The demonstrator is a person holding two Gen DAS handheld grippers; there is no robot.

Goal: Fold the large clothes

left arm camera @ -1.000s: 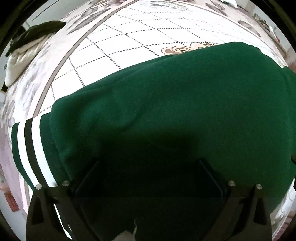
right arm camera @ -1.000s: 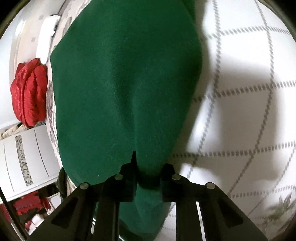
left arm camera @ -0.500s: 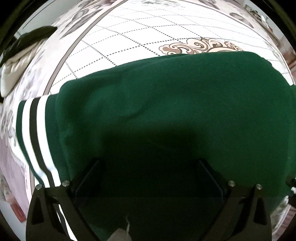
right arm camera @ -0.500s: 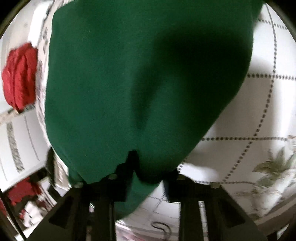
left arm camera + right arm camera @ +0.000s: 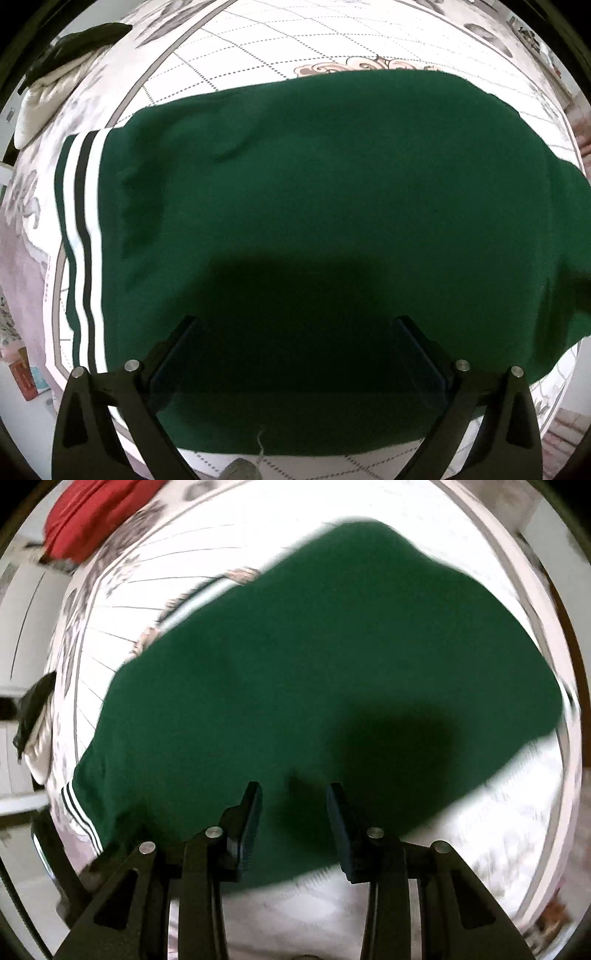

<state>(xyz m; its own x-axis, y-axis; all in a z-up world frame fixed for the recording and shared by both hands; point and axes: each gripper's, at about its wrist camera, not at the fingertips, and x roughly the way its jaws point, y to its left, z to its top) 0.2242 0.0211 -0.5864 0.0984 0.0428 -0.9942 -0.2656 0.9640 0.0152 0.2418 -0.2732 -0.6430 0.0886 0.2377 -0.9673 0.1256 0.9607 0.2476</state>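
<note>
While the green garment is being left spread flat on the patterned bedcover | left gripper is being held wide apart above it, nothing gripped | right gripper is being held part open after just opening, cloth released.

This is a room in a home, most likely a bedroom or living room. A large patterned carpet covers the floor, pale with a dotted grid, scrollwork motifs and a floral border. White panelled cabinet doors stand along one side. Household textiles lie about: a red quilt, and a dark garment on a cream bundle.
</note>
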